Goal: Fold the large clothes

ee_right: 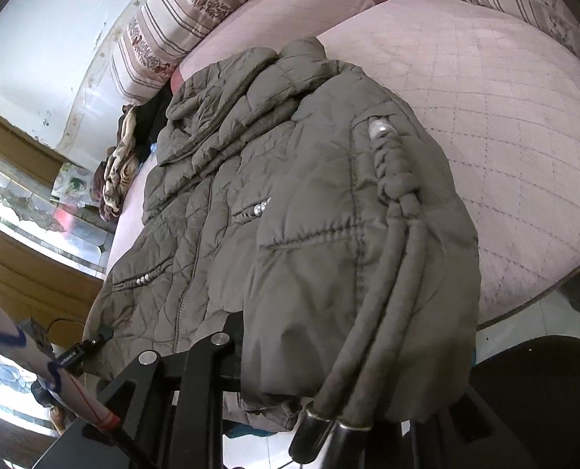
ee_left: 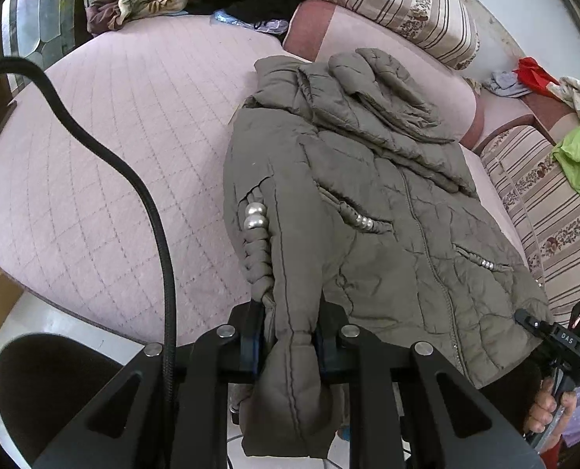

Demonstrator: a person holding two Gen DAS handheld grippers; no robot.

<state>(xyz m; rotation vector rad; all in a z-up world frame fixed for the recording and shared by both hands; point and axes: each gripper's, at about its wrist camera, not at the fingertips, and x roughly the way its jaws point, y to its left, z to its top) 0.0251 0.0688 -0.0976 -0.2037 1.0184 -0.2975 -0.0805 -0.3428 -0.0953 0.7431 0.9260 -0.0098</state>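
One black cable (ee_left: 94, 148) loops over the pink quilted bed (ee_left: 133, 125) at the left. One olive padded jacket (ee_left: 368, 179) lies along the bed's right side. The left gripper (ee_left: 290, 344) has its jaws pinching one sleeve cuff (ee_left: 290, 383). The right gripper's (ee_right: 274, 351) jaws are hidden under jacket fabric, grip unclear. Two braided cords (ee_right: 383, 273) hang over it.
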